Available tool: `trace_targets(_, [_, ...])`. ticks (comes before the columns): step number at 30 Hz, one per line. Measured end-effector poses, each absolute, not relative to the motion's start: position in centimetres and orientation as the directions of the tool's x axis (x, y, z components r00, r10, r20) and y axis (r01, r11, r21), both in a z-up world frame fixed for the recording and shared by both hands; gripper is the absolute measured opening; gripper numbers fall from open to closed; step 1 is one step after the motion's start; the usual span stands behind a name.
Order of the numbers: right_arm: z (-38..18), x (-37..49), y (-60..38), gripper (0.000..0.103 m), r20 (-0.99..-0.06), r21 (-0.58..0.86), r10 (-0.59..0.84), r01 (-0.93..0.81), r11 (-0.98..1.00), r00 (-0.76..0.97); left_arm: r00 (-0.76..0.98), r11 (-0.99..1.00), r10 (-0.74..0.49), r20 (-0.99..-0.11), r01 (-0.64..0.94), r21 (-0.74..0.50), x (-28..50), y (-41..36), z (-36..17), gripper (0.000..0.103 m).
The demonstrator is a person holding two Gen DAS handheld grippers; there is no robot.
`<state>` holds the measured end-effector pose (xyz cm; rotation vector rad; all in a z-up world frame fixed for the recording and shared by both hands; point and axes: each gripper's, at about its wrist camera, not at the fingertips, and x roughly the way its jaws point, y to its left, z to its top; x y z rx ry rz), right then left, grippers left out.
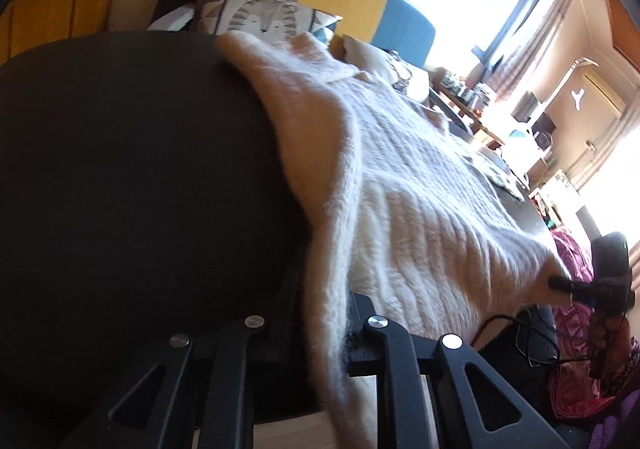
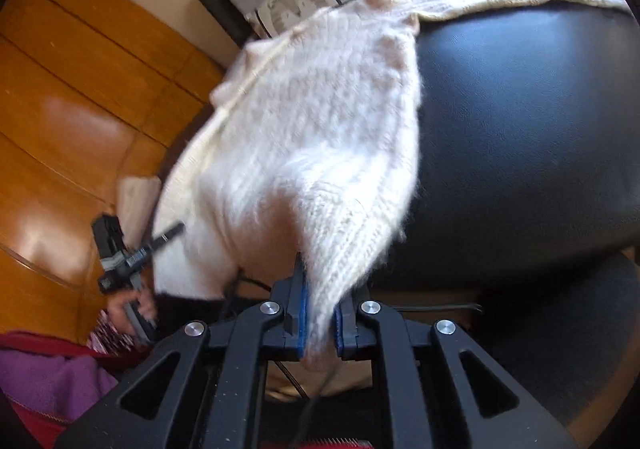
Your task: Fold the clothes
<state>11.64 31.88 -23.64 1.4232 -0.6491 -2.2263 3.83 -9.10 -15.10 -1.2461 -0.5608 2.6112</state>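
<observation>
Right gripper (image 2: 318, 319) was clamped on the cream sweater (image 2: 304, 137) hem; left gripper (image 1: 320, 333) was closed on its opposite hem edge. Sweater lay spread over the black table (image 2: 540, 121), one sleeve stretched out. Both edges gripped; no fold made yet.

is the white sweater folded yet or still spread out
Spread, not folded: the white sweater lies flat across the dark table, with the left gripper and right gripper clamped on its near edge.

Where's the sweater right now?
The sweater lies across the dark round seat, its near edge pinched in both the right gripper and the left gripper.
</observation>
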Motion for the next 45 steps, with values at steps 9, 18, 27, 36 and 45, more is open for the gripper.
trace_targets(9, [-24.5, 11.0, 32.7, 0.022, -0.877, 0.350, -0.313, -0.039, -0.936, -0.363, -0.634, -0.925, 0.305, -0.710, -0.019, -0.380, 3.1, -8.6, -15.6, 0.014])
trace_targets(18, [-16.4, 5.3, 28.8, 0.026, -0.766, 0.156, -0.186, 0.104, -0.982, -0.615, -0.643, -0.920, 0.306, -0.702, -0.011, -0.391, 2.6, -7.2, -16.3, 0.016])
trace_targets(27, [-20.4, -6.7, 18.4, 0.035, -0.789, 0.086, -0.206, 0.227, -0.970, -0.578, -0.638, -0.941, 0.258, -0.725, 0.002, -0.338, 4.0, -7.5, -16.2, 0.022])
trace_targets(36, [-25.4, -11.4, 17.8, 0.035, -0.778, 0.128, -0.189, 0.143, -0.981, -0.599, -0.731, -0.963, 0.140, -0.668, 0.056, -0.263, 4.6, -10.6, -11.1, 0.022])
trace_targets(45, [-25.6, -10.9, 17.8, 0.039, -0.751, 0.120, -0.189, 0.152, -0.981, -0.632, -0.739, -0.988, 0.138, -0.659, -0.058, -0.141, -12.5, -6.3, -4.6, 0.028])
